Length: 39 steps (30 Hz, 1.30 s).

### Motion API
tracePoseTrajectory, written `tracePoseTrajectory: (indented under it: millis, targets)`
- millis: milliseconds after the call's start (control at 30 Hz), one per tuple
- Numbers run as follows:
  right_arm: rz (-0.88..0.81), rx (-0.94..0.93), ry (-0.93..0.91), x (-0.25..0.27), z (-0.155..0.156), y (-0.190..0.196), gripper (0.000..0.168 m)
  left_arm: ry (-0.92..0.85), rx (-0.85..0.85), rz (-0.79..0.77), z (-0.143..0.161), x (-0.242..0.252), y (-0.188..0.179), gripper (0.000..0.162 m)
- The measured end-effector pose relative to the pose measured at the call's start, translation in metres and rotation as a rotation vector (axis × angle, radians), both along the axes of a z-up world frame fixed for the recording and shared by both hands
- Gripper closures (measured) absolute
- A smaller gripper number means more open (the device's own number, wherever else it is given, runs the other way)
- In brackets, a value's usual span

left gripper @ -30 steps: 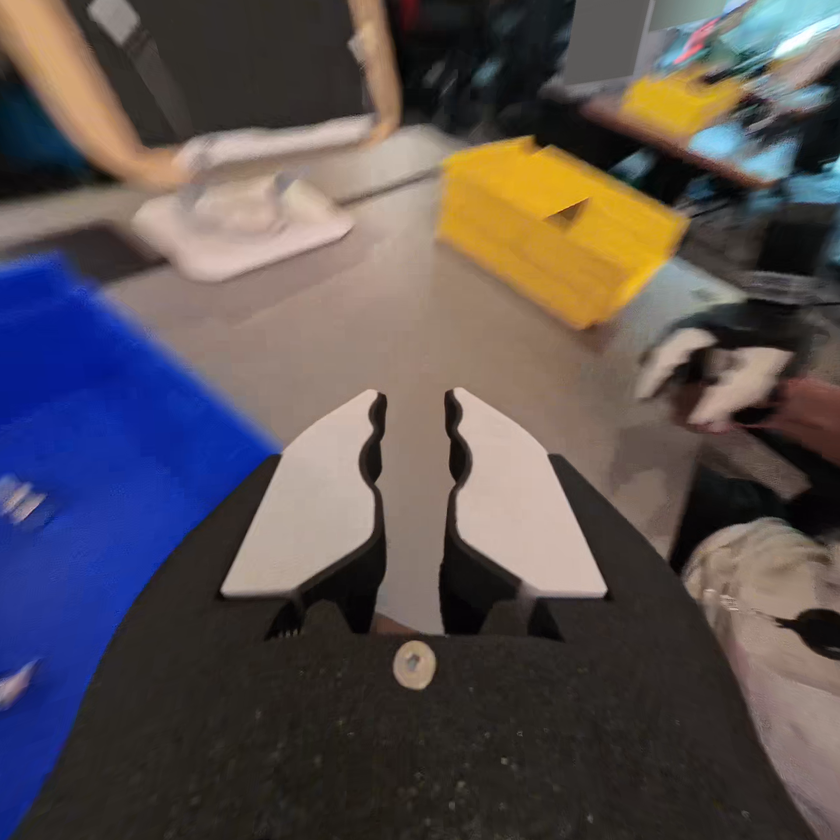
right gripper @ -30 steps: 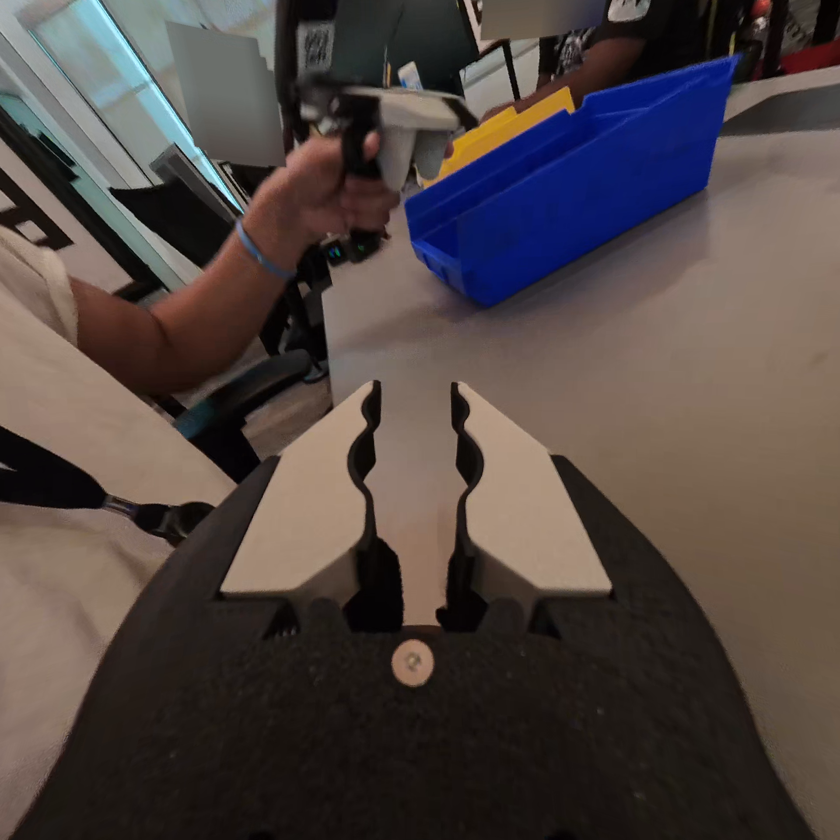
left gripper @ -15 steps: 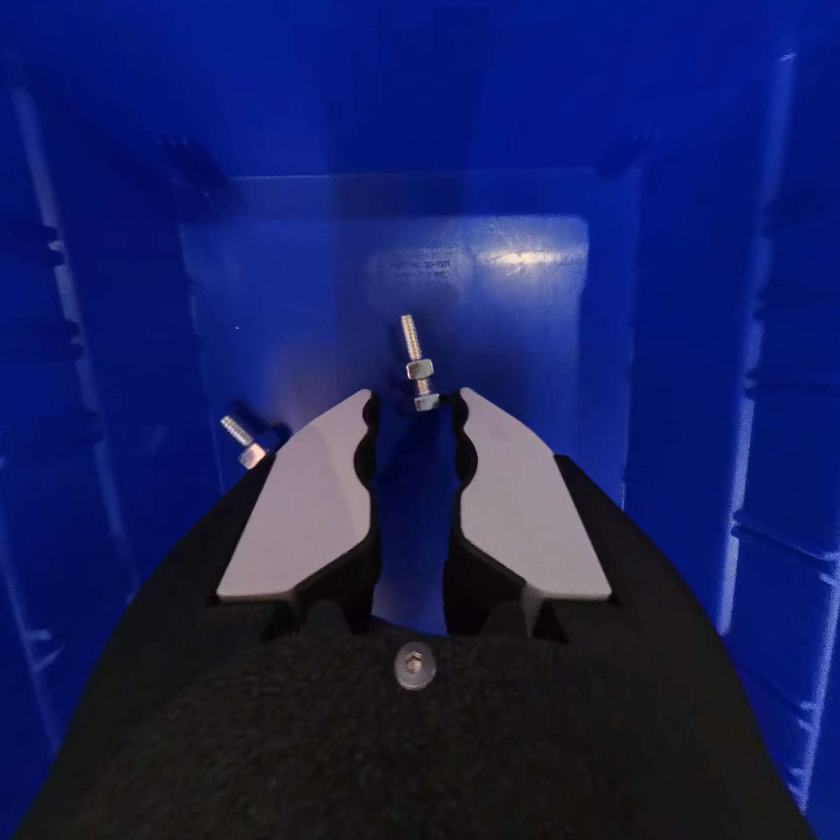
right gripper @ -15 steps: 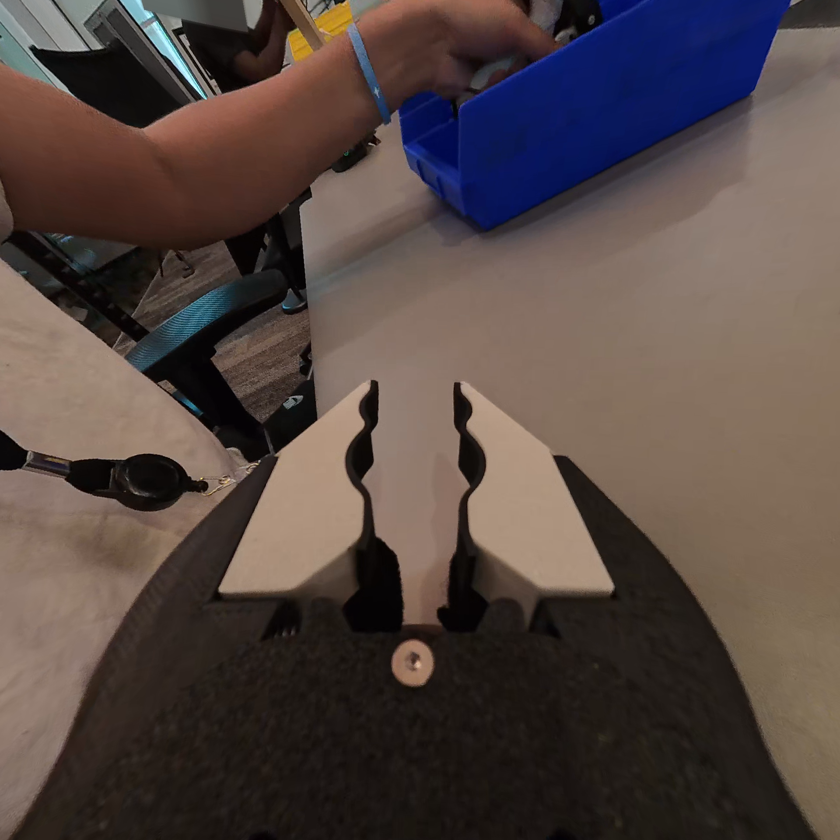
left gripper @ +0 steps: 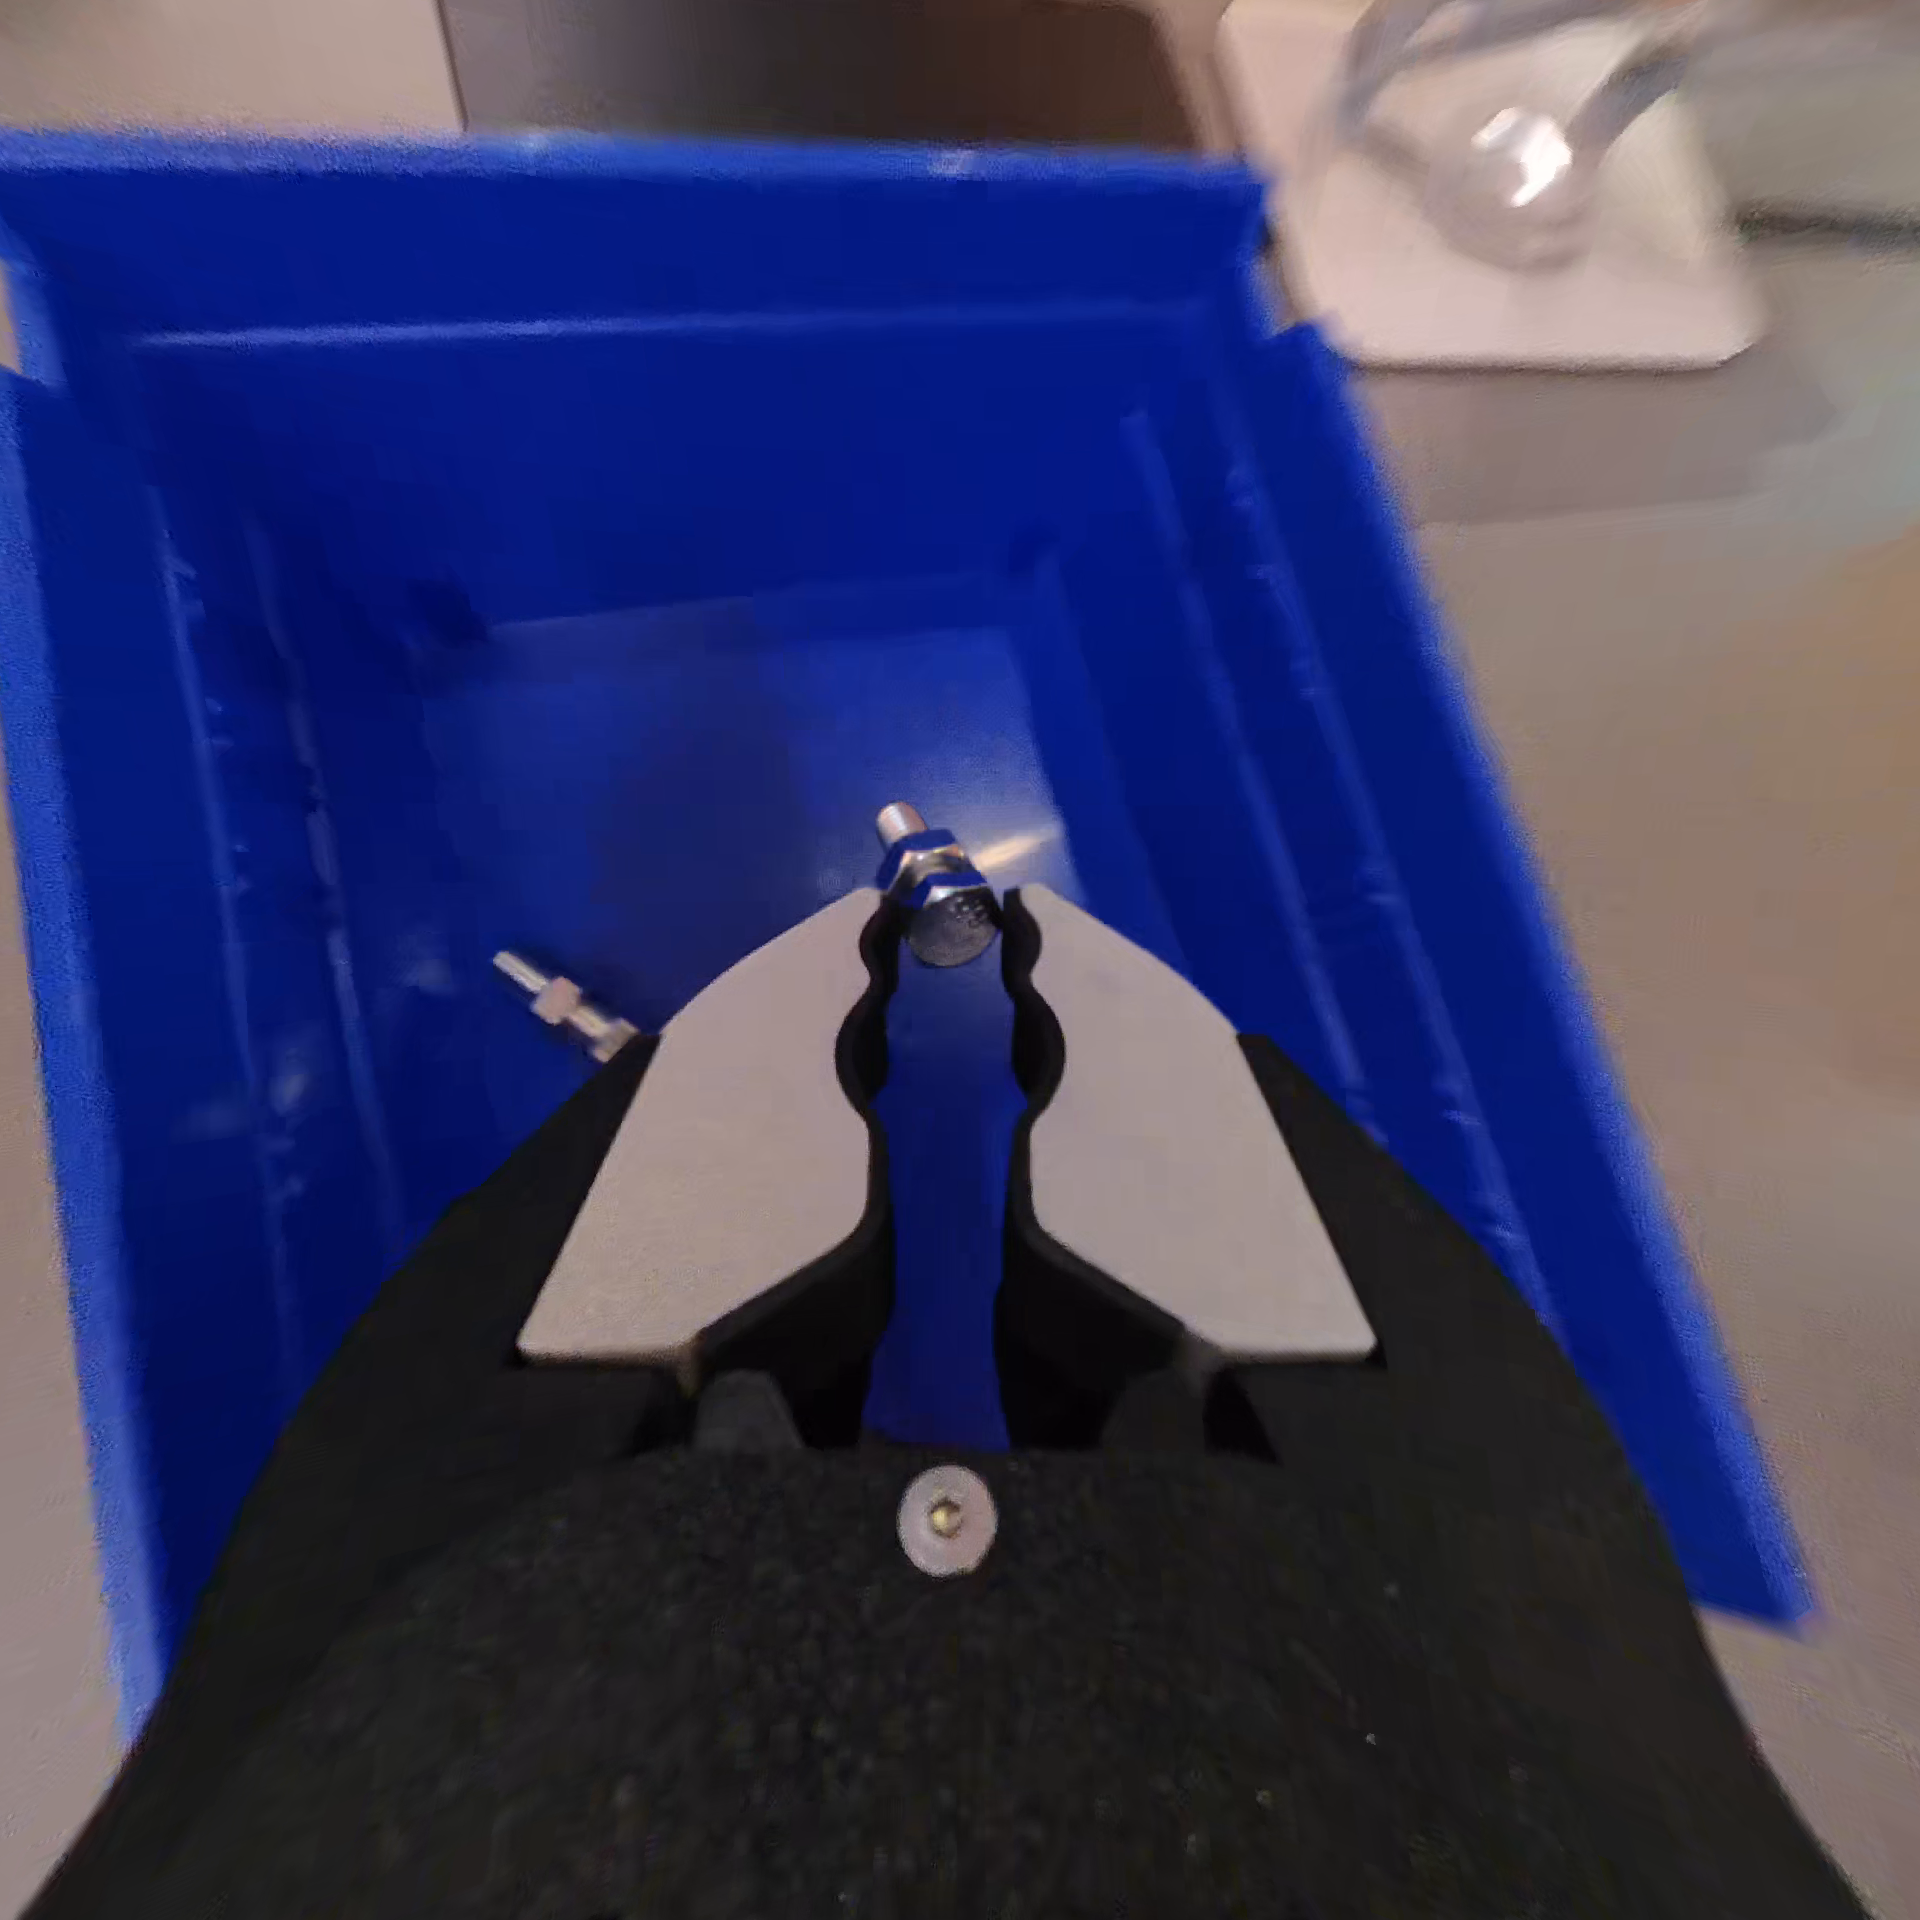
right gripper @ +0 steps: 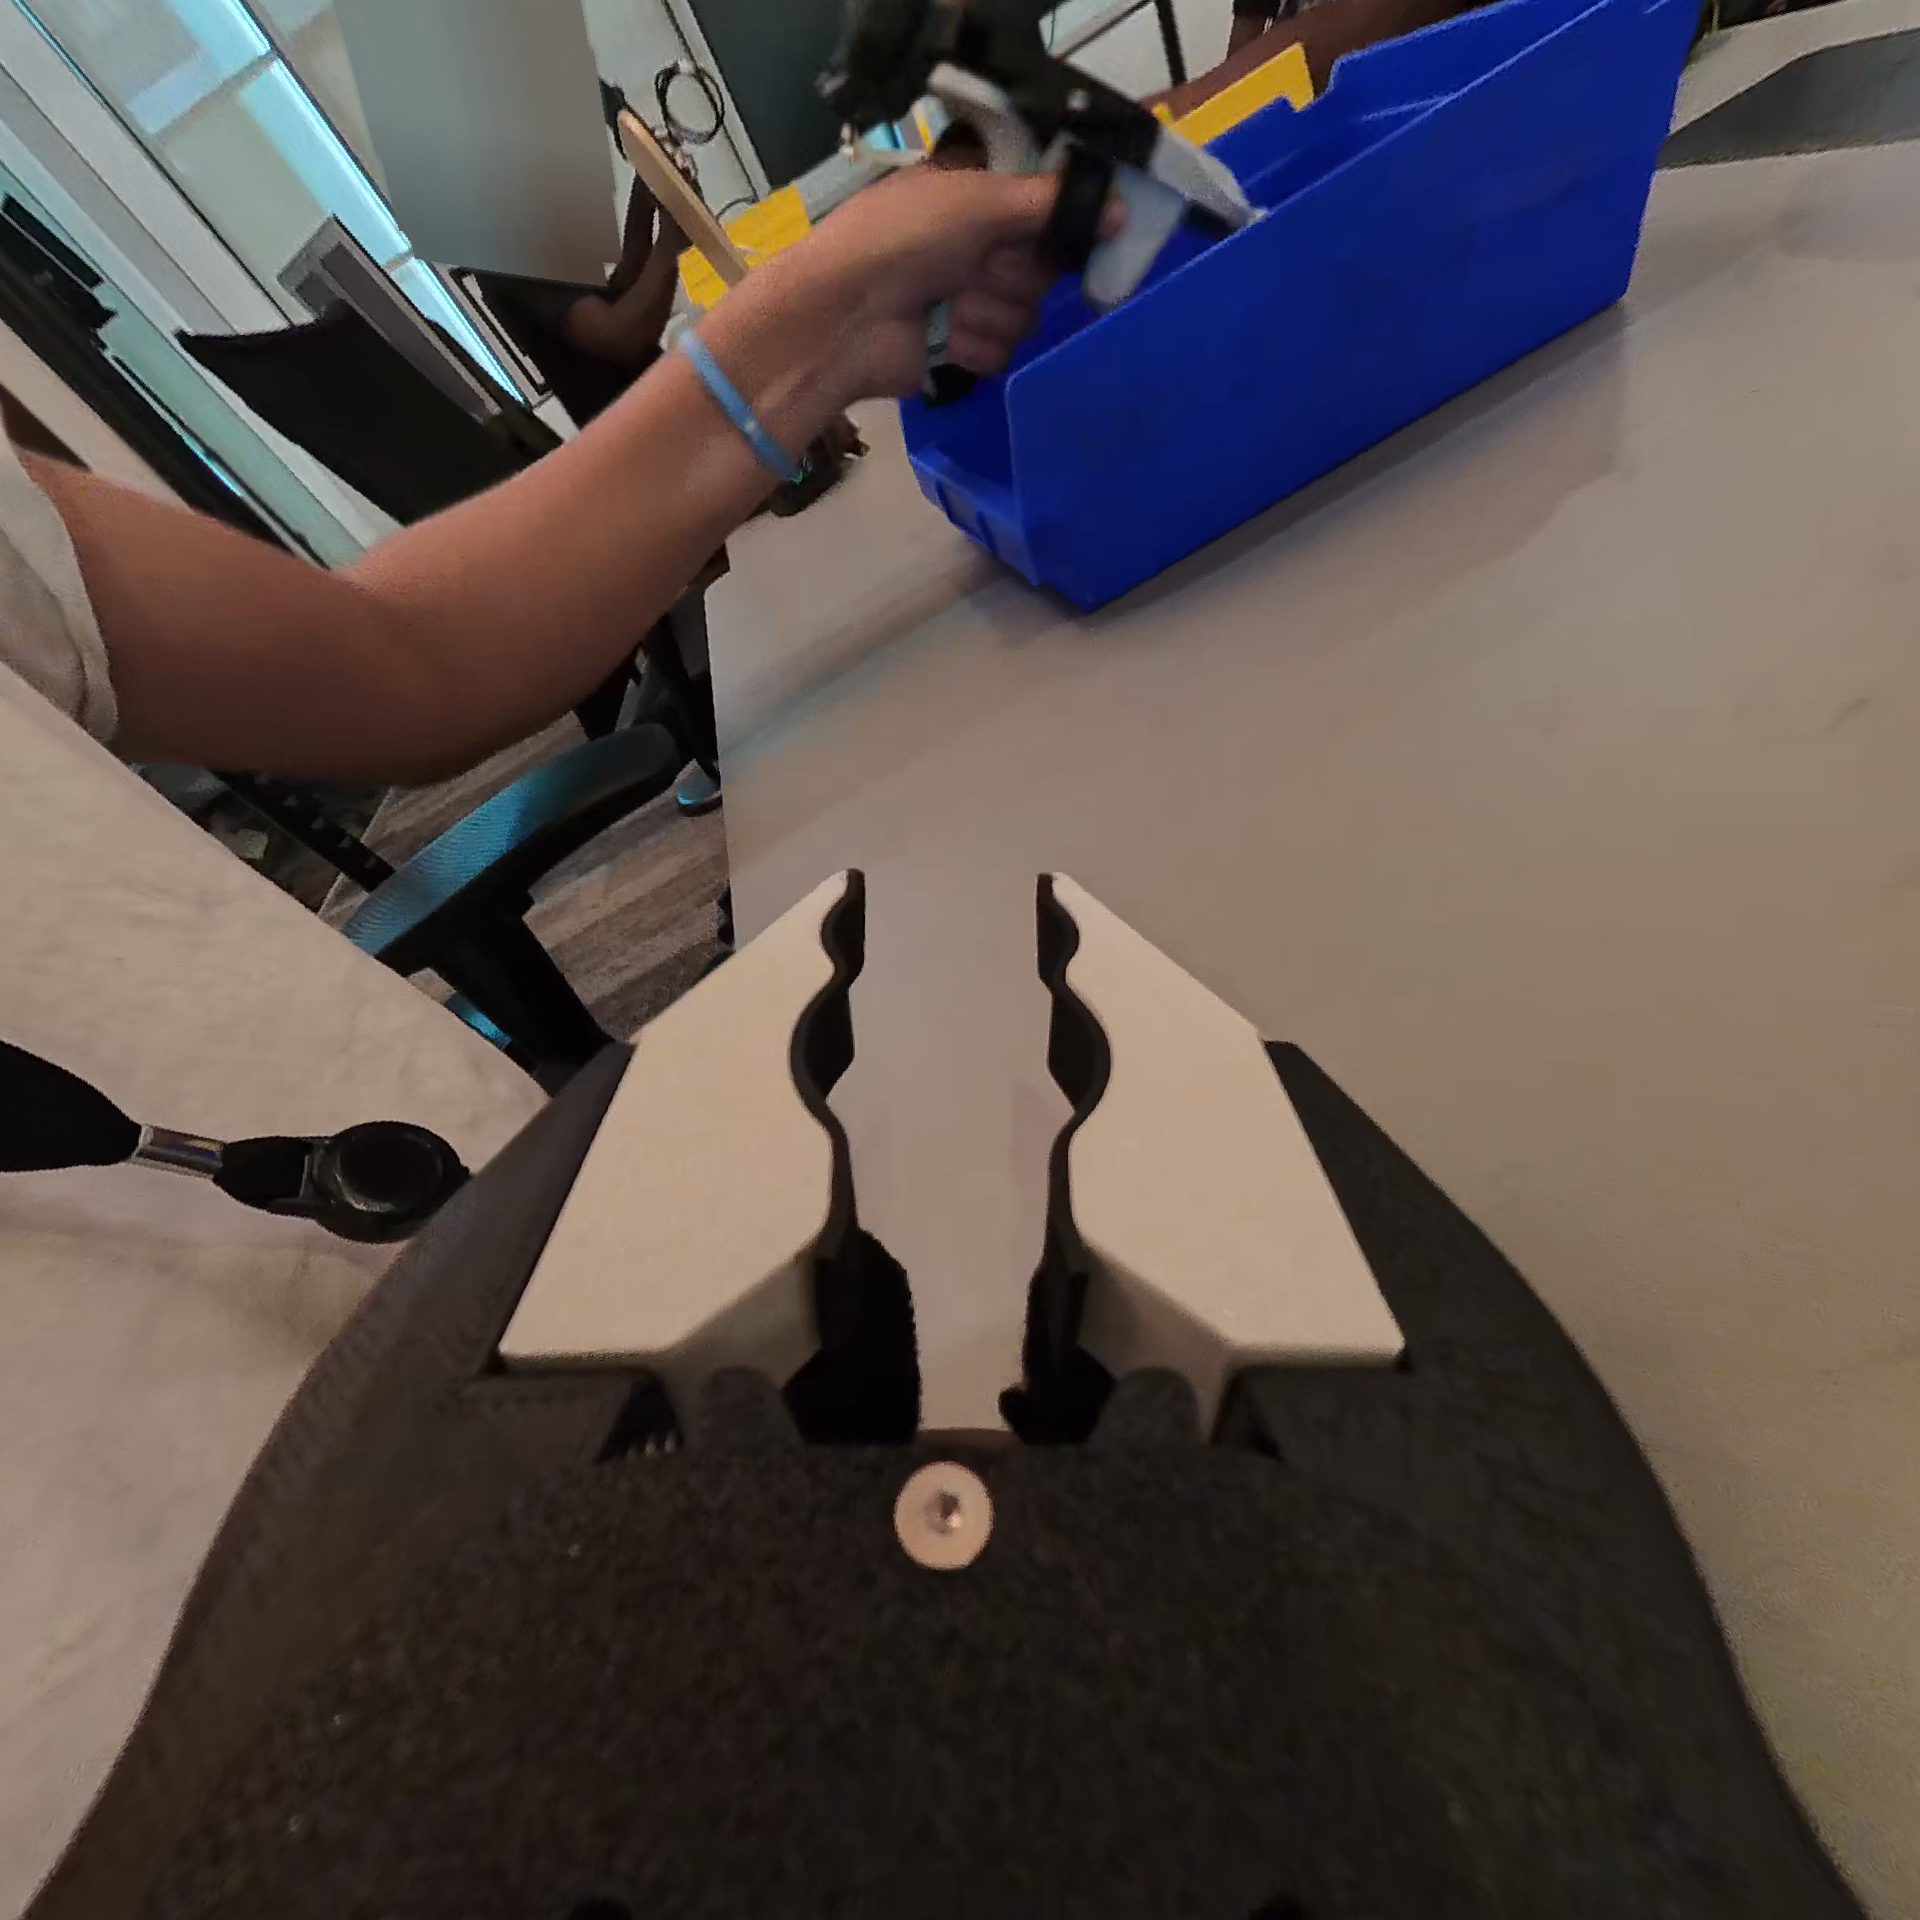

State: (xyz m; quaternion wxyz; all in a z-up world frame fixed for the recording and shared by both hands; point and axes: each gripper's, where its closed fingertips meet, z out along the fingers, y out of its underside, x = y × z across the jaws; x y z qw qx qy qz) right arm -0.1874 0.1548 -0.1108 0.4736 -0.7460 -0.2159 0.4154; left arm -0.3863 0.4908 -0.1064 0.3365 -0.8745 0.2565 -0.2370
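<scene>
Half a second back, deep inside the blue bin [left gripper: 644, 436], open, bolt lying just ahead of the tips; now pulled up and back, rim in view. At lower left of the bin floor, a second bolt [left gripper: 566, 1013], partly cut off by the tool body. At frame centre, left tool [left gripper: 943, 914] closed on the bolt [left gripper: 935, 904] by its head, threaded end with nut pointing away, seemingly off the floor though blur hides any gap. Likely a completed pick-up. At upper right, a white pad with something clear on it, too smeared to name. In the right wrist view, right tool [right gripper: 948, 883] open and empty, low over the table [right gripper: 1455, 831], unmoved. Upper right there, bin with hand [right gripper: 904, 270] above; bolt itself hidden.
</scene>
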Motion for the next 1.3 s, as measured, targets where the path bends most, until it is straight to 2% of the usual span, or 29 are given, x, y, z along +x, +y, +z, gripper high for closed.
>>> tracePoseTrajectory:
  millis: [100,200,300,400,567,733,767,900,1000,1067,1133,1200,1300]
  targets:
    - [-0.018,0.002,0.045,0.000,0.009,0.009,0.136,-0.316,0.026,-0.145,0.053,0.026,-0.052,0.144]
    - [-0.011,0.004,0.106,-0.008,0.025,0.027,0.135,-0.691,-0.016,-0.393,0.104,0.064,-0.131,0.144]
    - [0.031,0.005,0.231,-0.023,0.054,0.045,0.134,-0.929,-0.074,-0.622,0.127,0.095,-0.207,0.144]
    - [0.139,-0.023,0.356,-0.040,0.085,0.052,0.133,-1.077,-0.114,-0.791,0.130,0.114,-0.260,0.144]
    - [0.282,-0.085,0.403,-0.055,0.094,0.041,0.129,-0.987,-0.162,-0.882,0.097,0.136,-0.293,0.144]
    - [0.242,-0.079,0.427,-0.048,0.088,0.040,0.147,-0.934,-0.169,-0.912,0.085,0.144,-0.305,0.144]
    - [0.251,-0.074,0.417,-0.048,0.087,0.038,0.158,-0.932,-0.175,-0.917,0.083,0.145,-0.306,0.144]
    - [0.230,-0.076,0.385,-0.043,0.079,0.040,0.159,-0.912,-0.175,-0.881,0.075,0.151,-0.304,0.144]
    - [0.161,-0.113,0.306,-0.037,0.063,0.048,0.160,-0.752,-0.006,-0.844,0.054,0.157,-0.296,0.141]
    - [0.115,-0.138,0.172,-0.034,0.047,0.052,0.159,-0.586,0.154,-0.866,0.036,0.158,-0.295,0.129]
    - [0.077,-0.135,0.007,-0.031,0.036,0.053,0.159,-0.451,0.290,-0.857,0.024,0.160,-0.290,0.126]
    - [0.043,-0.138,-0.123,-0.028,0.031,0.053,0.159,-0.363,0.391,-0.843,0.016,0.162,-0.286,0.125]
    - [0.040,-0.151,-0.212,-0.030,0.033,0.049,0.159,-0.253,0.482,-0.861,0.005,0.164,-0.286,0.124]
